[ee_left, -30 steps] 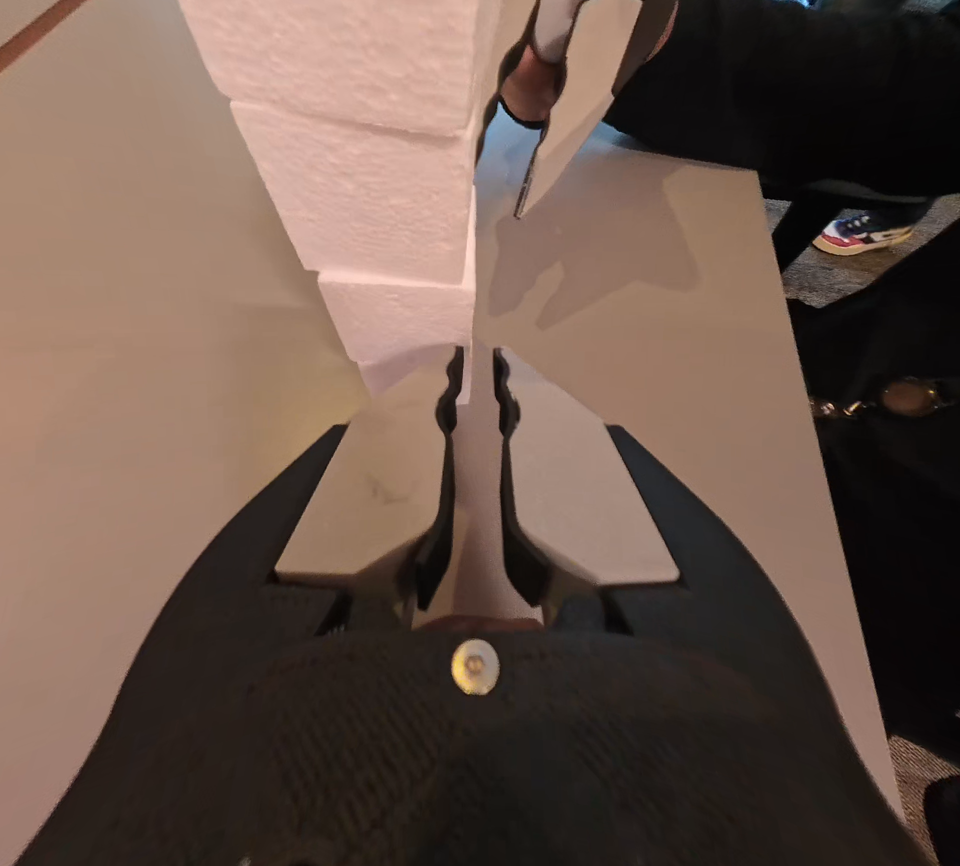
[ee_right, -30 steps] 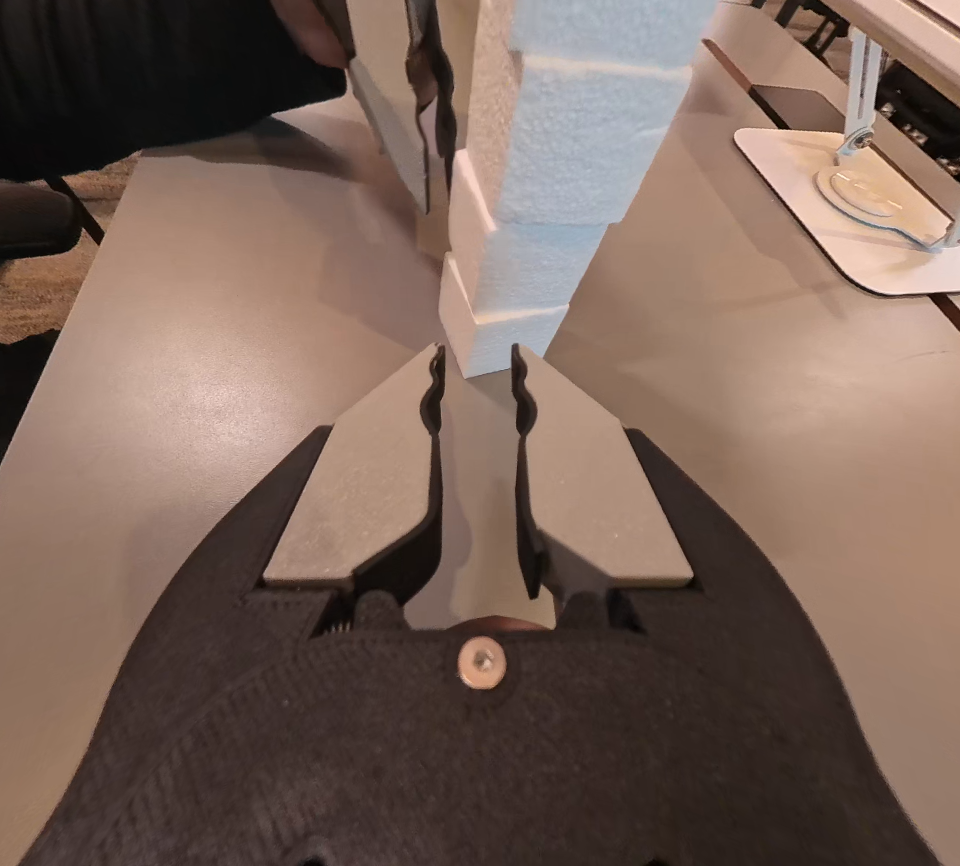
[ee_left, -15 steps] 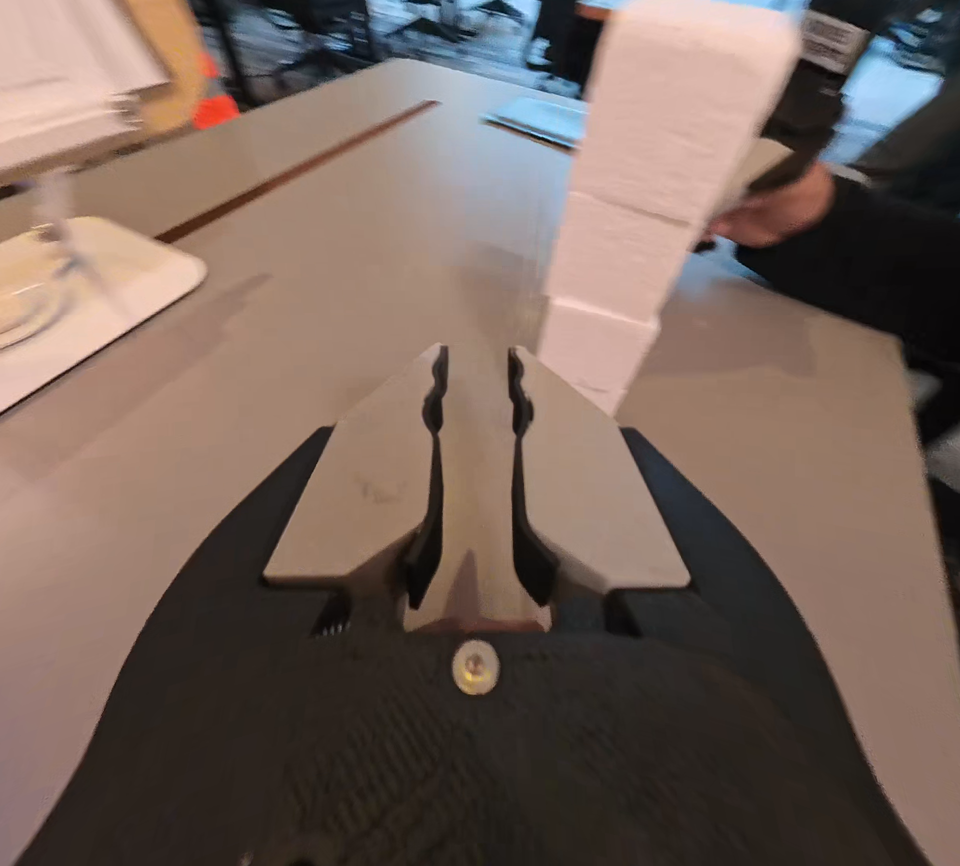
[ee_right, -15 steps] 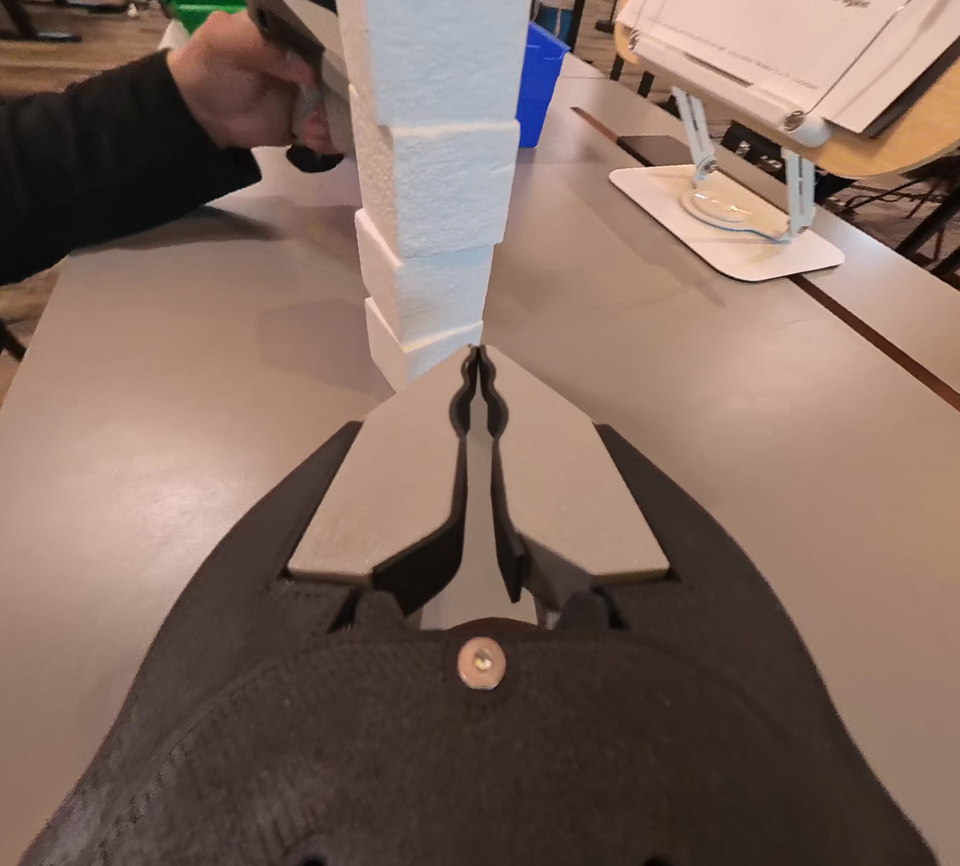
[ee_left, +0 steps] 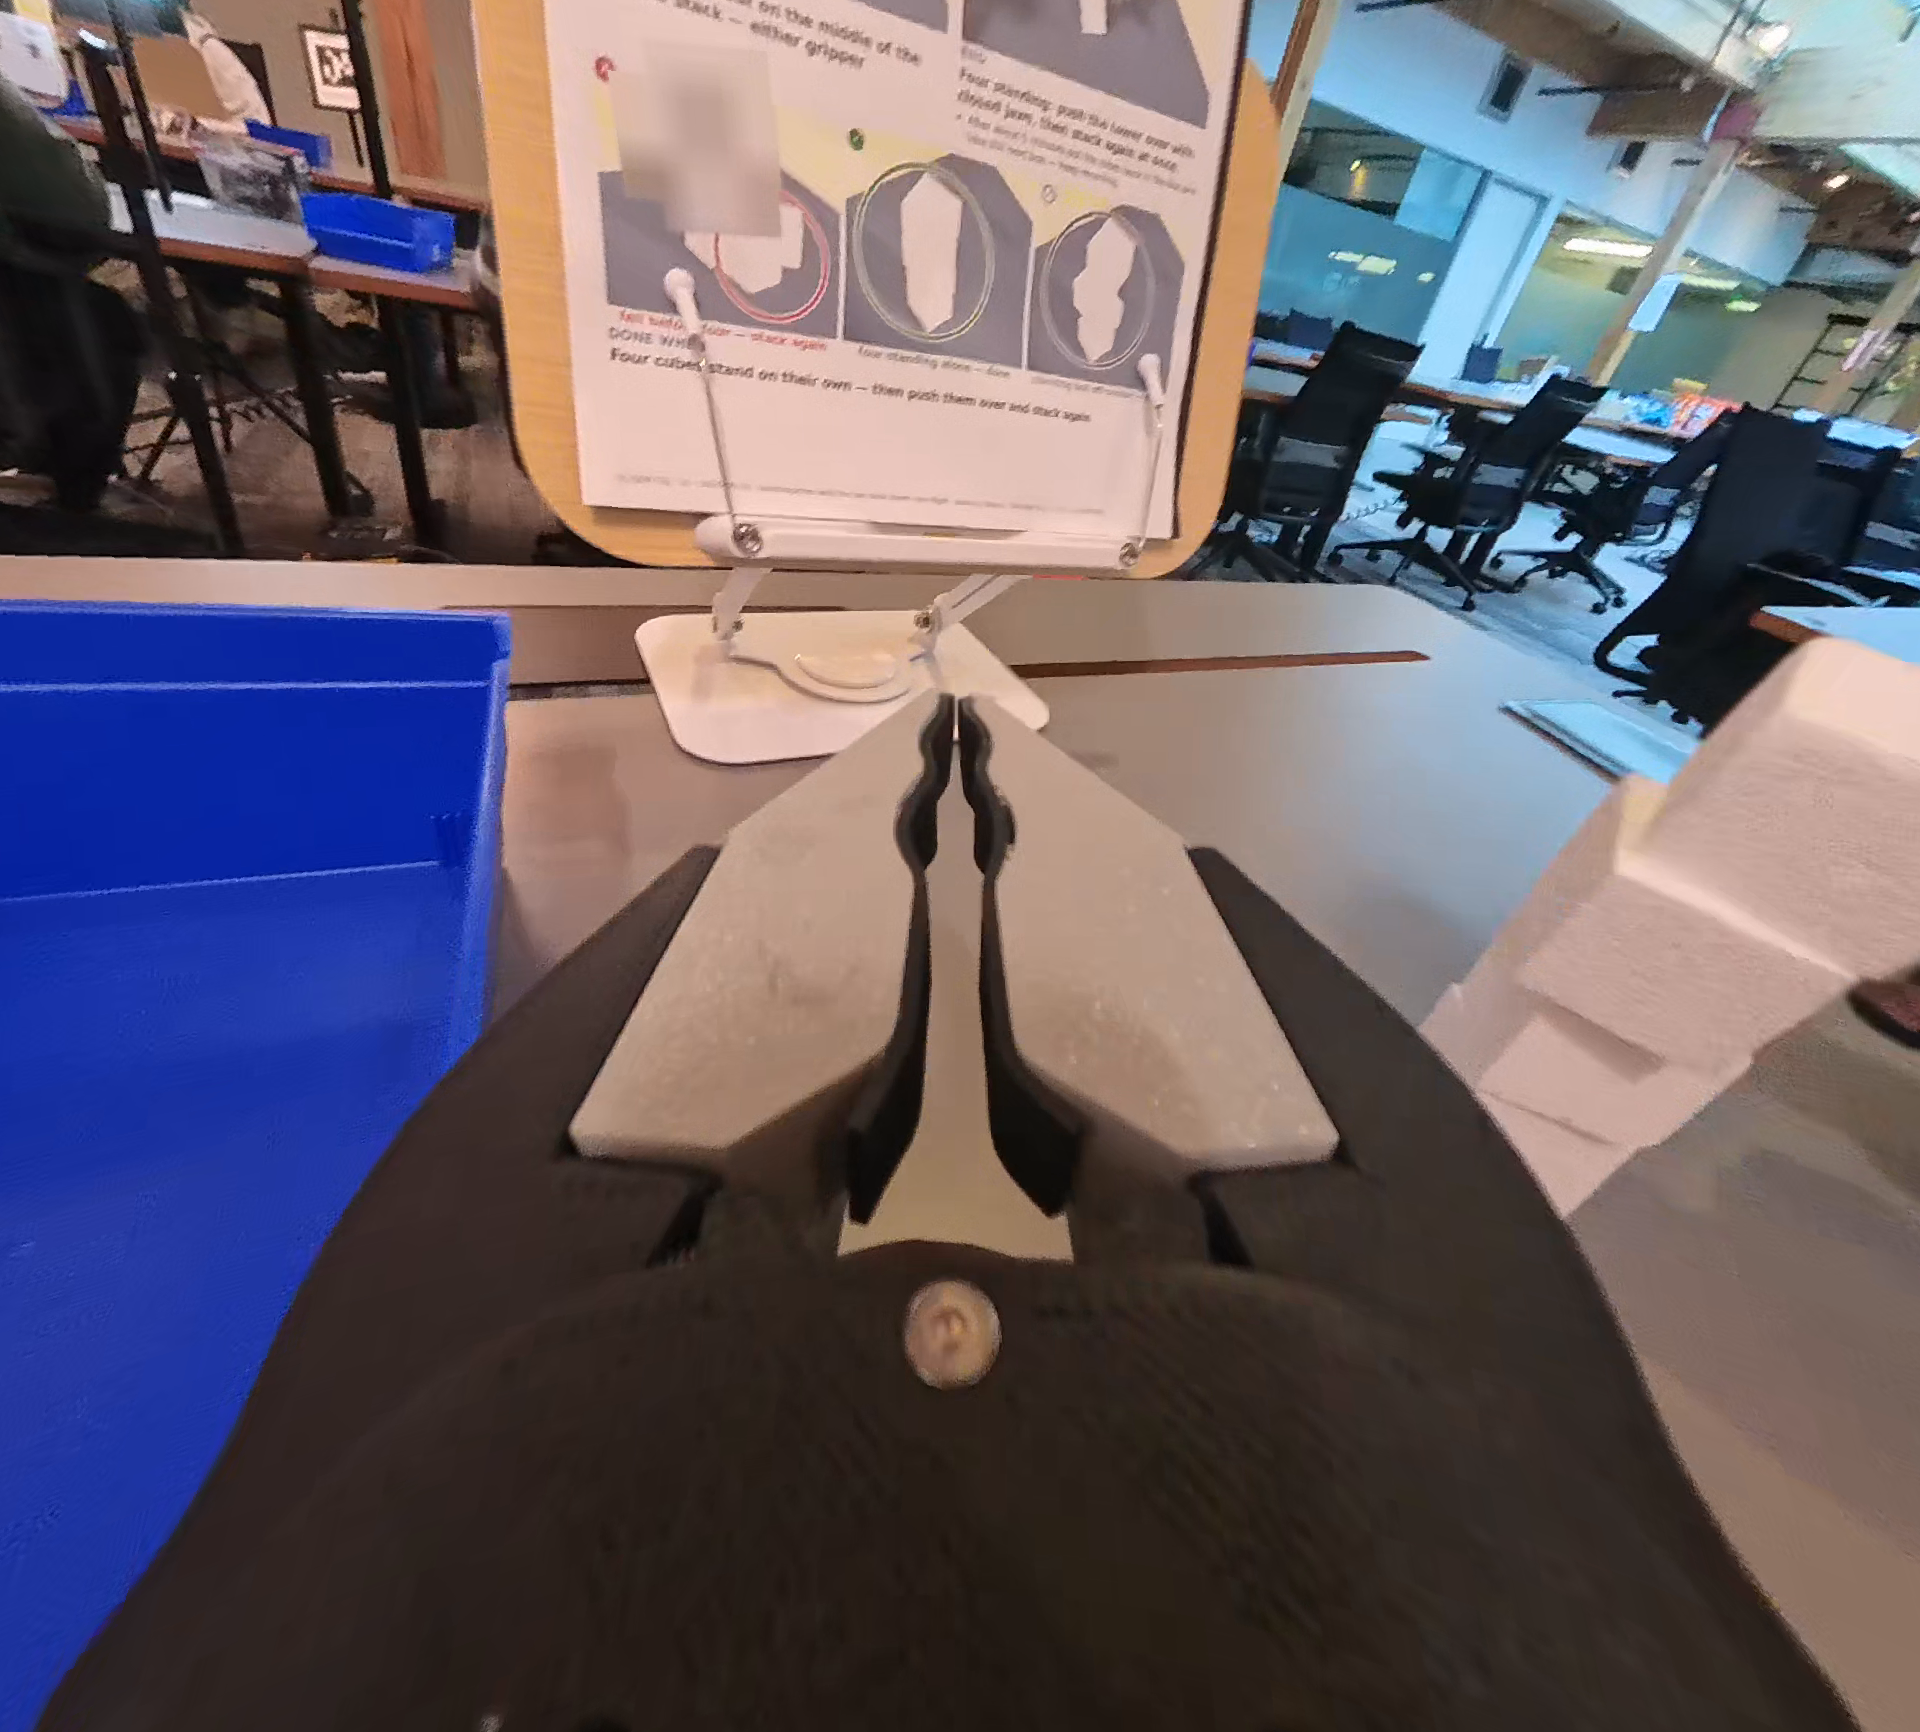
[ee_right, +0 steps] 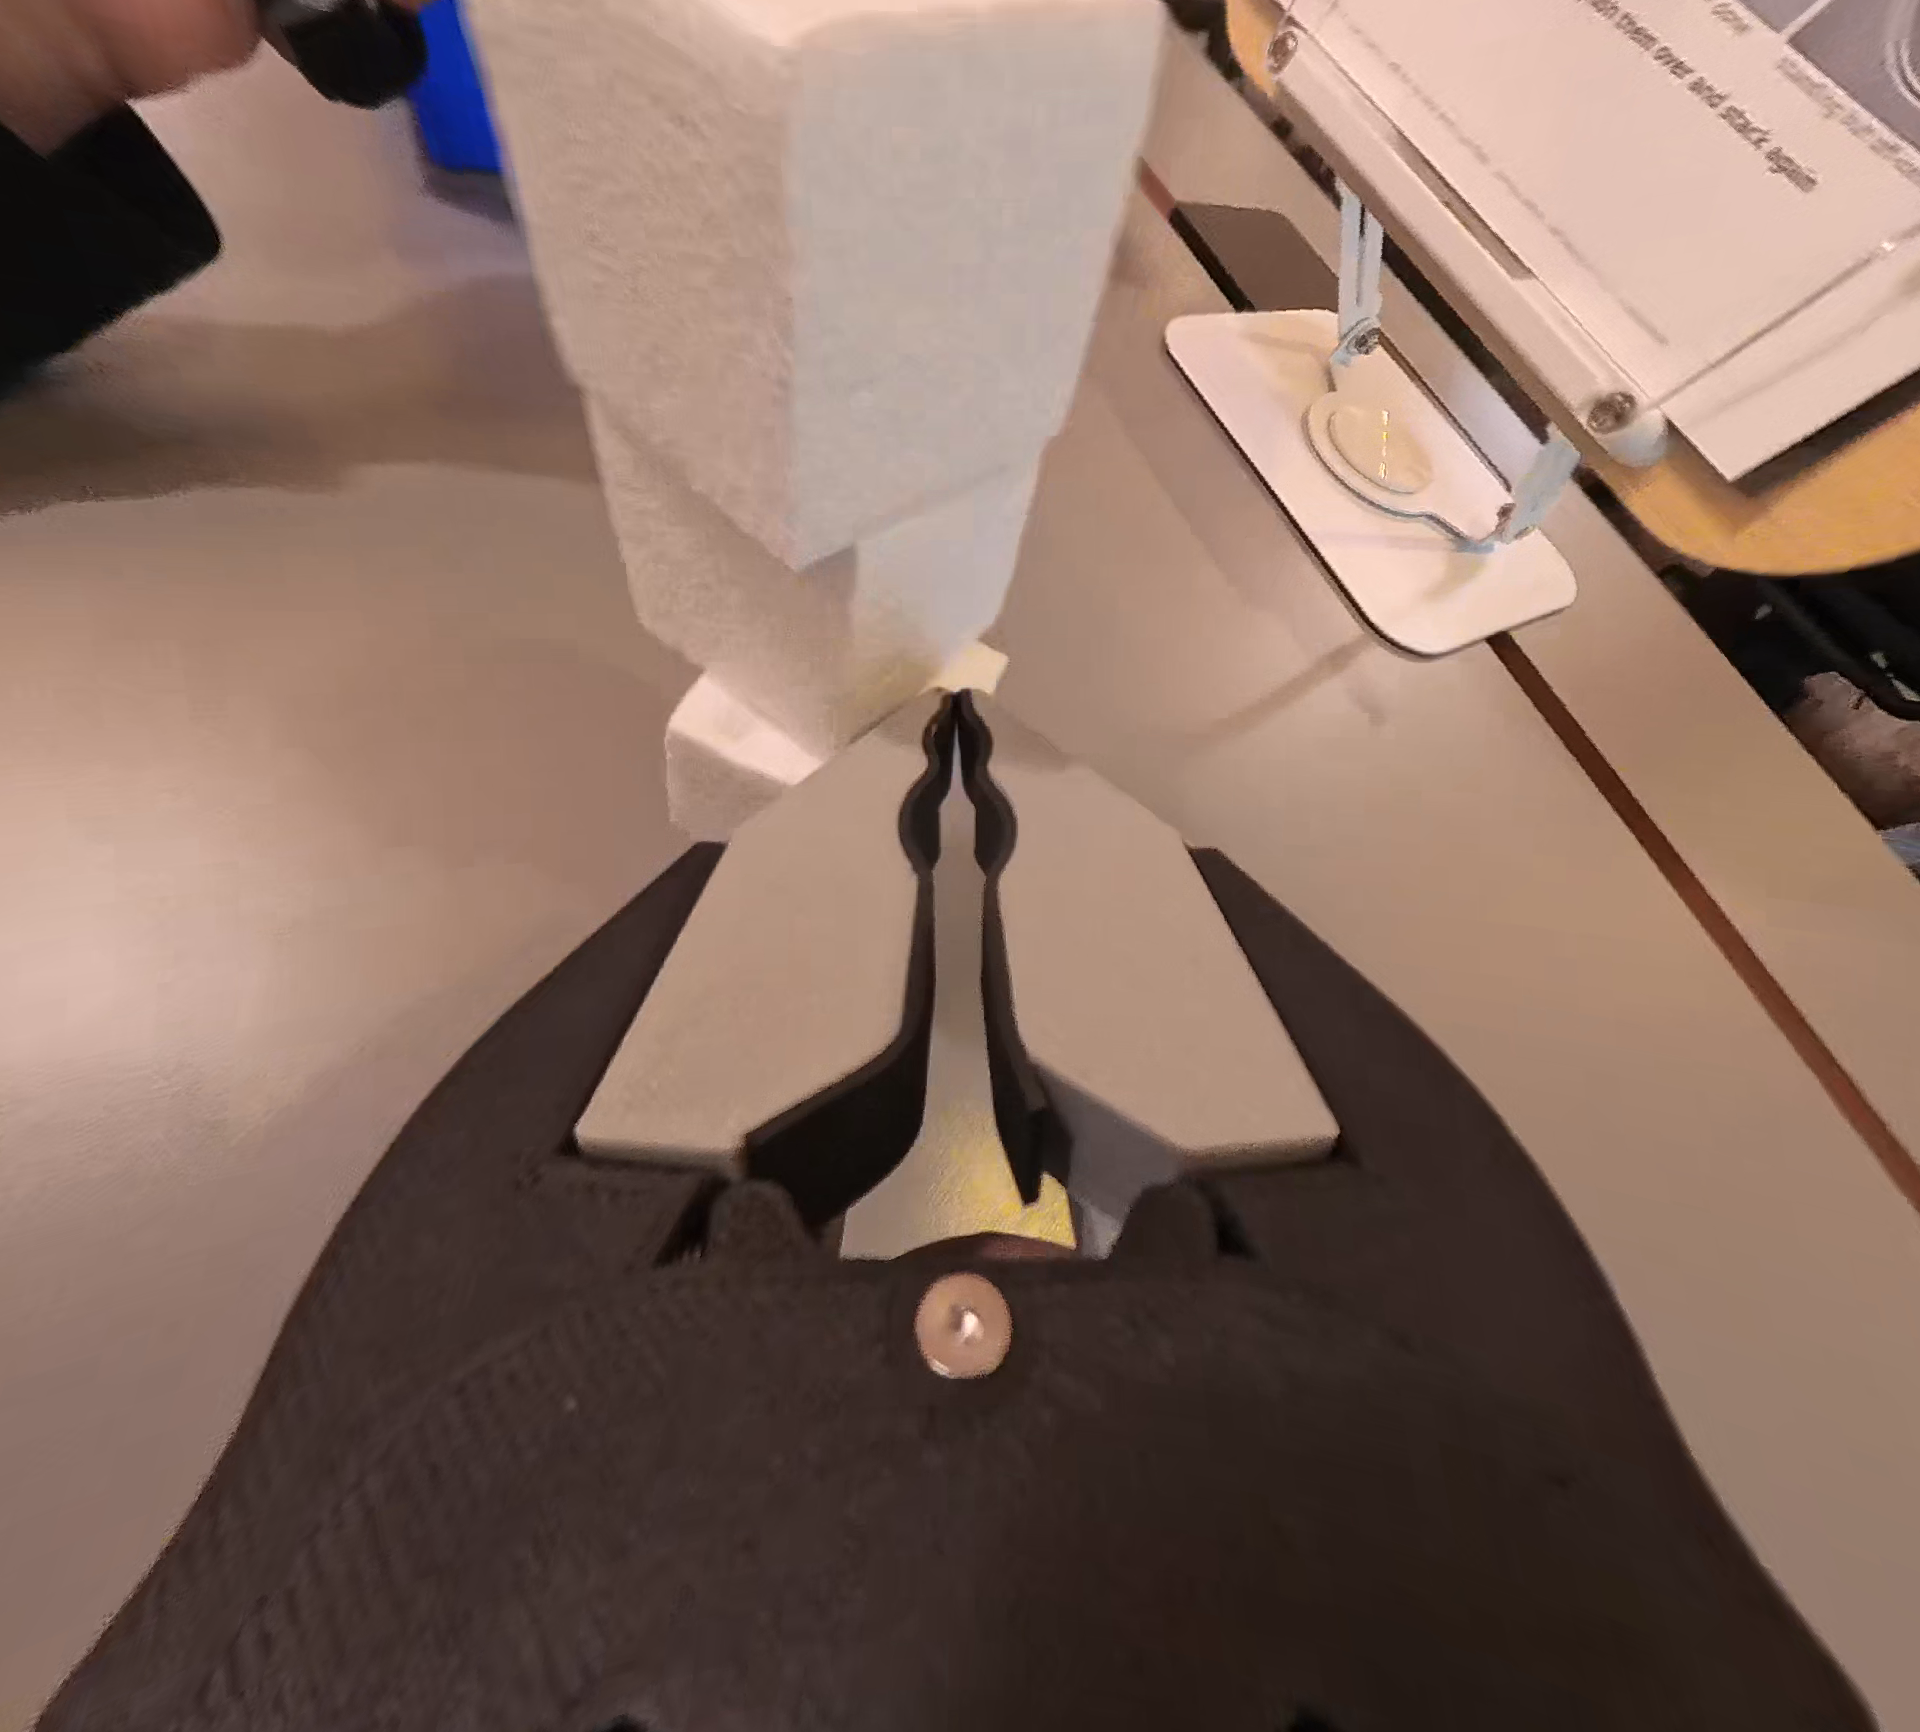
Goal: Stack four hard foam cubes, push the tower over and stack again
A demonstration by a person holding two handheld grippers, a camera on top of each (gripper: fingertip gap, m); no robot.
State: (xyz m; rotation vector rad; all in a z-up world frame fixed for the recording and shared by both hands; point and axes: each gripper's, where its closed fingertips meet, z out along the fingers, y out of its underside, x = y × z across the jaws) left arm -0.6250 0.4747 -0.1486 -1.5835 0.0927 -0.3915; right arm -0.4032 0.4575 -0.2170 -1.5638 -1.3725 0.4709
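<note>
Both of my hand-held grippers are pressed together now, where 1 s ago each was slightly spread: my right hand-held gripper [ee_right: 958,714] has its tips against the leaning tower [ee_right: 821,311], and my left hand-held gripper [ee_left: 954,726] has swung away toward 1 document stand [ee_left: 831,685]. I count 4 foam cubes on the worktop [ee_right: 260,747], the tower now tilted instead of upright, beside 1 blue bin [ee_left: 229,851].

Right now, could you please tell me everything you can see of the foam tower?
The foam tower is white, grainy hard foam cubes stacked with their edges out of line on the grey table. In the right wrist view it leans toward the camera, the top cube looming large. The shut right hand-held gripper has its tips at a lower cube. The left wrist view shows the tower at its right edge, stepped and tilted.
</note>
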